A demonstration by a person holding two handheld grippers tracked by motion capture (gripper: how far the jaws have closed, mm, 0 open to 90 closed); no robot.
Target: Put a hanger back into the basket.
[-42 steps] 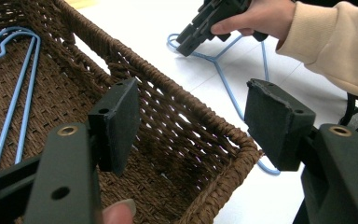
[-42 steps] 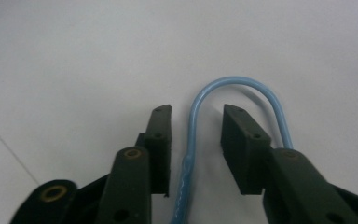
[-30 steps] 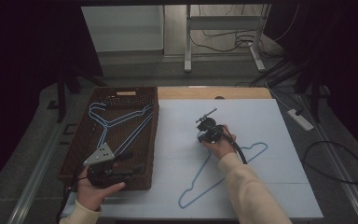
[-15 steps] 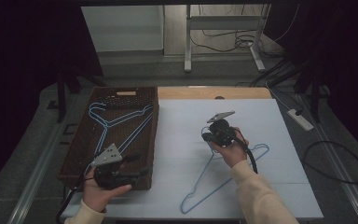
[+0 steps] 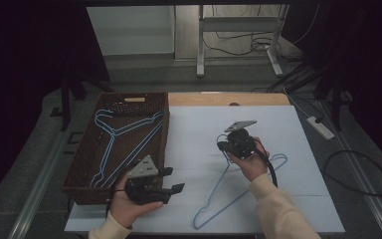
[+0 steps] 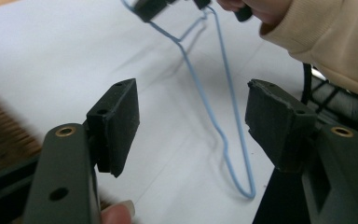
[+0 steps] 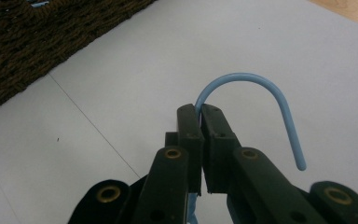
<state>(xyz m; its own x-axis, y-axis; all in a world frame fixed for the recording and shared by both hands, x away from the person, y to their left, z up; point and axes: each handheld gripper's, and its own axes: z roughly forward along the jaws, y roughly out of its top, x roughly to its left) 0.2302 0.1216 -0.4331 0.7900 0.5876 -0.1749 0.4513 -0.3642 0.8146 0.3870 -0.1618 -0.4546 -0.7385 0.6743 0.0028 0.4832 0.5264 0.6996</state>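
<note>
right gripper (image 7: 200,116) clamped on the neck of the blue wire hanger (image 5: 238,184), just below the hook, likely so the frame trails behind while dragged over the white table (image 5: 199,129) toward the wicker basket (image 5: 87,154) already holding other hangers (image 5: 124,139); left gripper (image 6: 191,121) wide, empty, beside the basket, seemingly waiting to help

High view overhead, gripper views close, sharing hanger (image 5: 229,191)

left gripper (image 5: 171,180) | jaws wide apart; right gripper (image 5: 225,145) | jaws clamped together
</note>
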